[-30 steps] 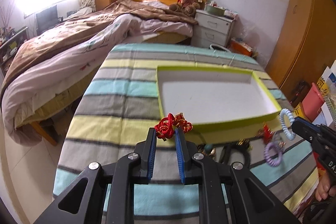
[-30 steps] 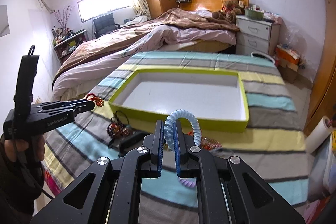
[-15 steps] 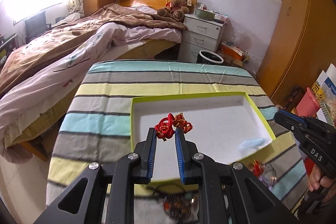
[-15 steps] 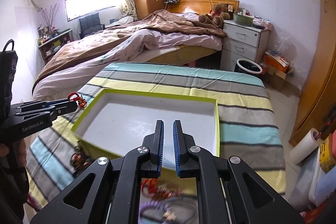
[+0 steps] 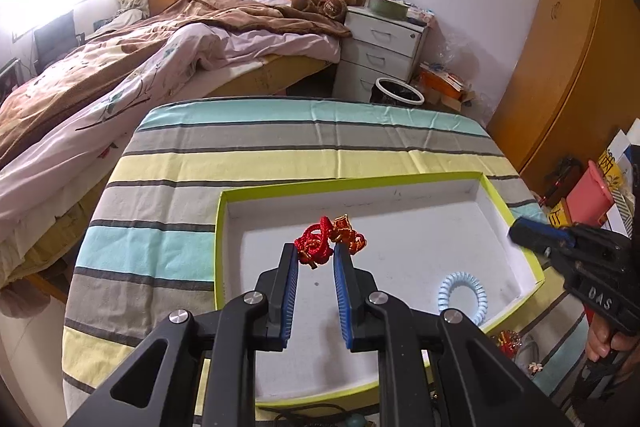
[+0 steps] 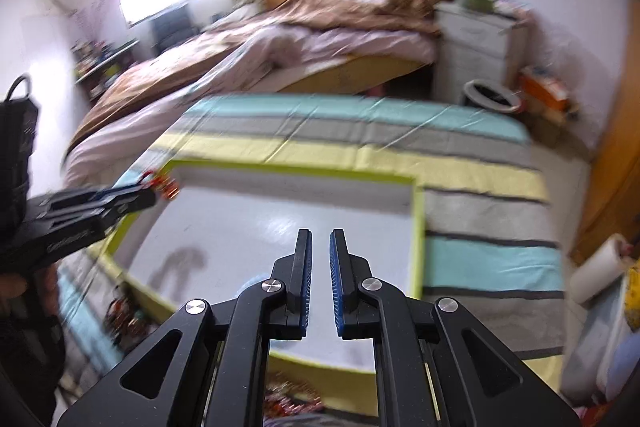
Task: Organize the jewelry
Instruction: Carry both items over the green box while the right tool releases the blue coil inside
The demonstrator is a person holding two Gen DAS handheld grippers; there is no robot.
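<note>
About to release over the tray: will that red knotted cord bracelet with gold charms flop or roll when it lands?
The red knotted cord bracelet with gold charms bunches loosely between the left hand-held gripper tips, so it is probably floppy and light. It should land in a heap, not roll, inside the white green-rimmed tray.

A shallow tray [image 5: 496,197] sits on the bench [image 5: 280,147], toward its near right corner. A coiled hair tie [image 5: 462,293] lies inside the tray by its near right corner. A knotted cord ornament [image 5: 326,241] hangs above the tray's middle. More trinkets [image 5: 508,341] lie on the bench before the tray's near wall. A bed [image 5: 160,43] stands behind the bench.
</note>
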